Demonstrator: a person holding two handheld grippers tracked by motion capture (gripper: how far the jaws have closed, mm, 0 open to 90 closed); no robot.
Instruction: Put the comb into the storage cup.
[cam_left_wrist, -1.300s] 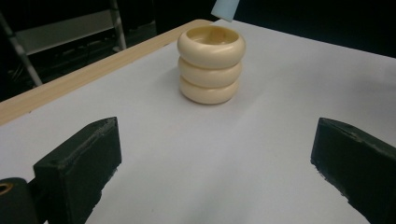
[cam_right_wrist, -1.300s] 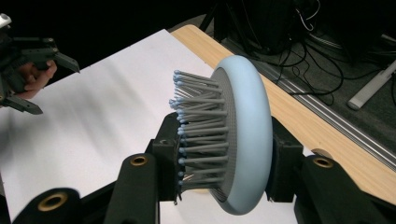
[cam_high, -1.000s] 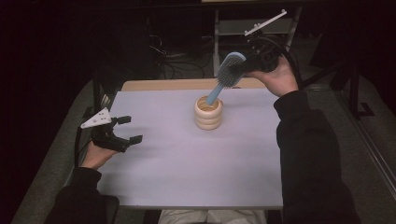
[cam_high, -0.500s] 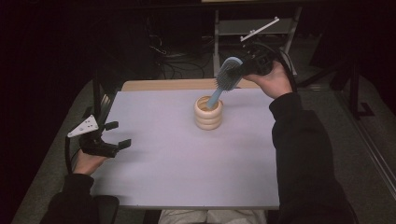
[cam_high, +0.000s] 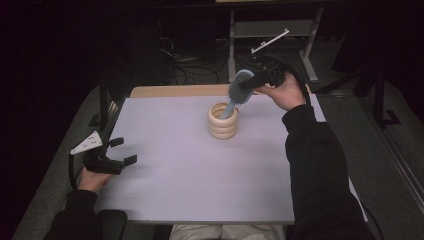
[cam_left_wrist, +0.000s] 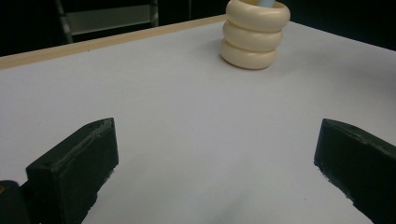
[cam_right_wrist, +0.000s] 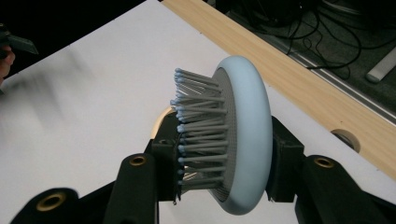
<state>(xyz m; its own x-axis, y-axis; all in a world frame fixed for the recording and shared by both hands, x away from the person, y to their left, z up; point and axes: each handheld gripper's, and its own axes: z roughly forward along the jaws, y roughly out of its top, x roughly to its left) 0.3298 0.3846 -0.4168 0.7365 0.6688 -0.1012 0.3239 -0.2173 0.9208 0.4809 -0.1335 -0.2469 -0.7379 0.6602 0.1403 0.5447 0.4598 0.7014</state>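
Mostly smooth: bristly blue hairbrush (cam_right_wrist: 233, 140), stacked cream ring holder (cam_high: 223, 120)

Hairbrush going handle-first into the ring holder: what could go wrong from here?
1. The right gripper clamps the hairbrush by its head, across the bristles; it may twist or slip.
2. The ring holder stands free while the left gripper rests open, well away; a sideways handle push could tip it.

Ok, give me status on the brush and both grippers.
Right gripper shut on hairbrush, handle tip inside ringed holder. Left gripper open, empty, near table left edge. Nothing in the way.
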